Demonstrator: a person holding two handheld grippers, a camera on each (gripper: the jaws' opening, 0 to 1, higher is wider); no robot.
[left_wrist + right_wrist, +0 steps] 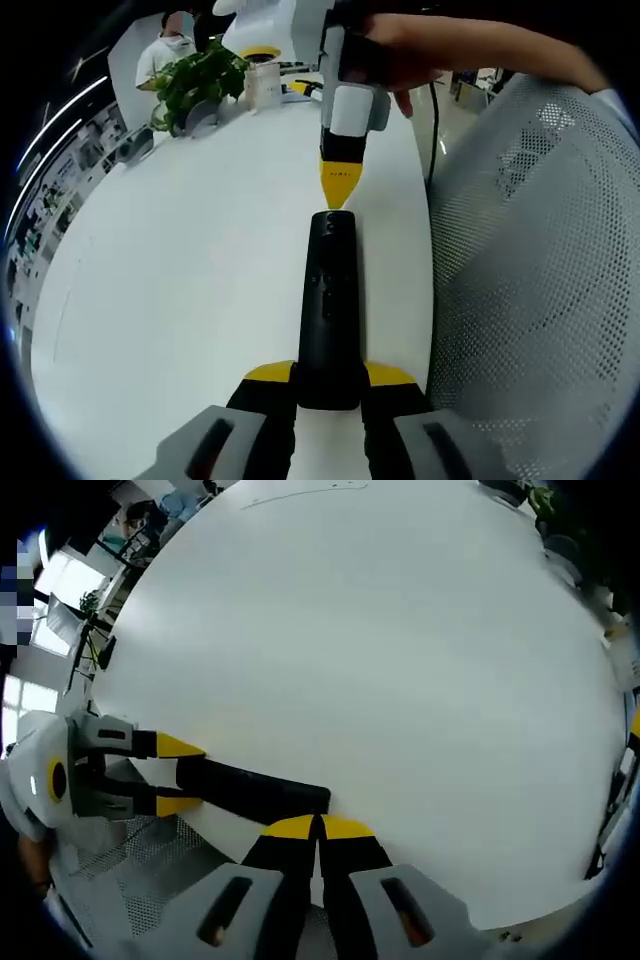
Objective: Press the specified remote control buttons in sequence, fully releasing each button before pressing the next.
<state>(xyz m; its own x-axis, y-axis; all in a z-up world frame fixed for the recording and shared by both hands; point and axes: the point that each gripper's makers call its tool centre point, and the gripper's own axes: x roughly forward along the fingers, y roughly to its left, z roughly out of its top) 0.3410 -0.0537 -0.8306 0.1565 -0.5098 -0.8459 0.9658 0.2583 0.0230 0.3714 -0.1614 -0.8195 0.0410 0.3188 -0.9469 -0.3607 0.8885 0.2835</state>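
Note:
A slim black remote (328, 300) lies lengthwise on the white table (170, 290), its near end clamped between the yellow-tipped jaws of my left gripper (328, 375). My right gripper (337, 188) comes down from above, held by a hand (430, 50); its jaws are shut together and the tip meets the remote's far end. In the right gripper view the shut right gripper (318, 827) sits on the end of the remote (250, 788), and the left gripper (185, 775) holds the other end at the left.
A grey mesh chair (540, 290) stands close along the table's right edge. A potted plant (200, 80), small containers and a person (165, 50) are at the far end. The table (380, 650) spreads wide beyond the remote.

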